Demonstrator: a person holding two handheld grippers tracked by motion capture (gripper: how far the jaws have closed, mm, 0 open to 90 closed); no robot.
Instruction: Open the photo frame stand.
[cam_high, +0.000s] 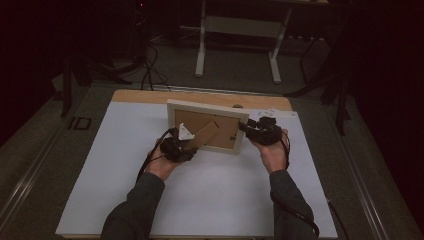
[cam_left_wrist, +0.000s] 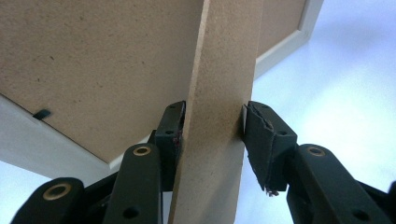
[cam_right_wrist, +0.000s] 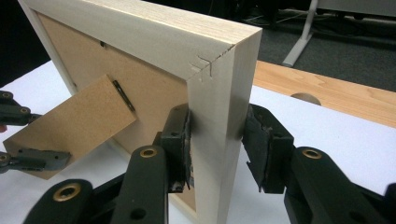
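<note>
Picture frame (cam_high: 207, 125) upright on table (cam_high: 125, 165), back toward person; right tongs (cam_high: 248, 126) clamp its 3 o'clock side rail; left tongs (cam_high: 186, 141) grip stand flap (cam_high: 204, 136) across width; flap's long axis runs 7 to 1 o'clock, hinge end at 1.

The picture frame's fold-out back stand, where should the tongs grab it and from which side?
Grip the stand near its free lower end, across its two long edges, coming from the frame's back. It is a flat narrow strip swung out from the backing, so those edges are exposed. The left tongs already straddle it there, while the right tongs hold the frame by its side.
</note>
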